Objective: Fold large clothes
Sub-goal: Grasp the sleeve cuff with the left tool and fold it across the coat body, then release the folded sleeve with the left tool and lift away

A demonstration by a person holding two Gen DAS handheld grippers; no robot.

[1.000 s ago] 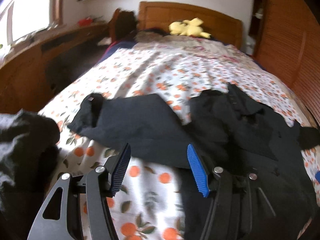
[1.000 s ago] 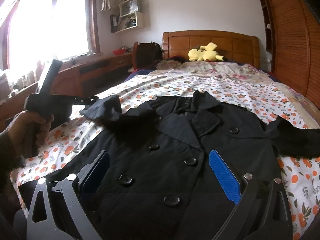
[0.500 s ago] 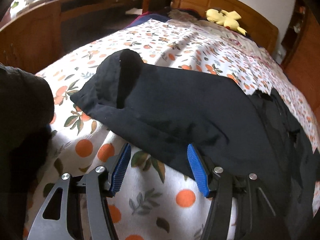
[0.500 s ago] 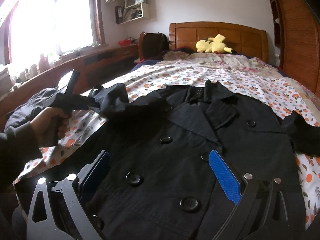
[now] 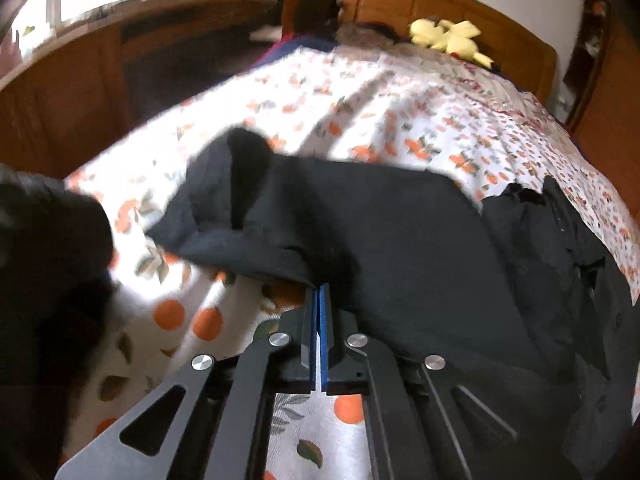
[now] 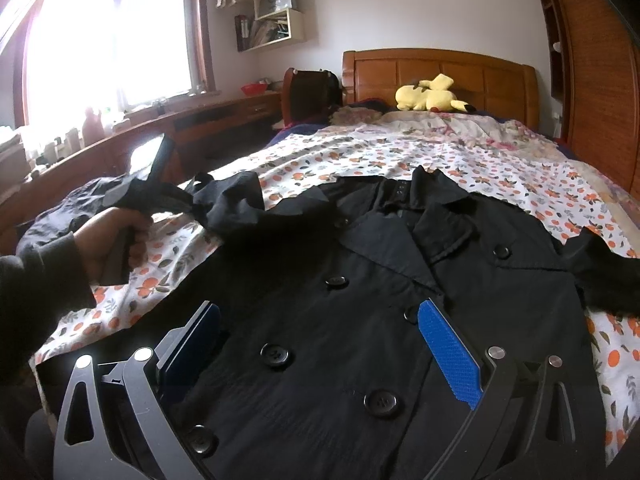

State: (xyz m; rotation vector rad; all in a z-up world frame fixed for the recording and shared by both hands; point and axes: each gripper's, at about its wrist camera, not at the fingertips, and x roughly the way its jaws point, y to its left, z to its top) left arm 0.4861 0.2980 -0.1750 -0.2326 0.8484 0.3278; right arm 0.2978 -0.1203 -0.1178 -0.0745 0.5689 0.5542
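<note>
A black double-breasted coat (image 6: 360,300) lies face up on the orange-print bedspread (image 6: 400,152). Its left sleeve (image 5: 360,220) stretches sideways toward the bed's edge. My left gripper (image 5: 319,290) is closing on the sleeve's near edge: the blue pads meet, with the fabric pinched at their tips. In the right wrist view a hand (image 6: 116,240) holds that gripper (image 6: 188,200) against the sleeve (image 6: 232,204). My right gripper (image 6: 316,306) hovers open over the buttoned front, nothing between its fingers. The other sleeve (image 6: 600,272) lies out to the right.
A yellow plush toy (image 6: 428,94) rests by the wooden headboard (image 6: 440,68). A wooden desk (image 6: 200,120) runs under the window on the left. Another dark garment (image 5: 48,260) lies heaped at the bed's left edge. A slatted wooden wardrobe (image 6: 592,80) stands on the right.
My left gripper has come down and forward to the sleeve's edge, and its jaws have gone from wide open to shut. The right gripper has barely moved.
</note>
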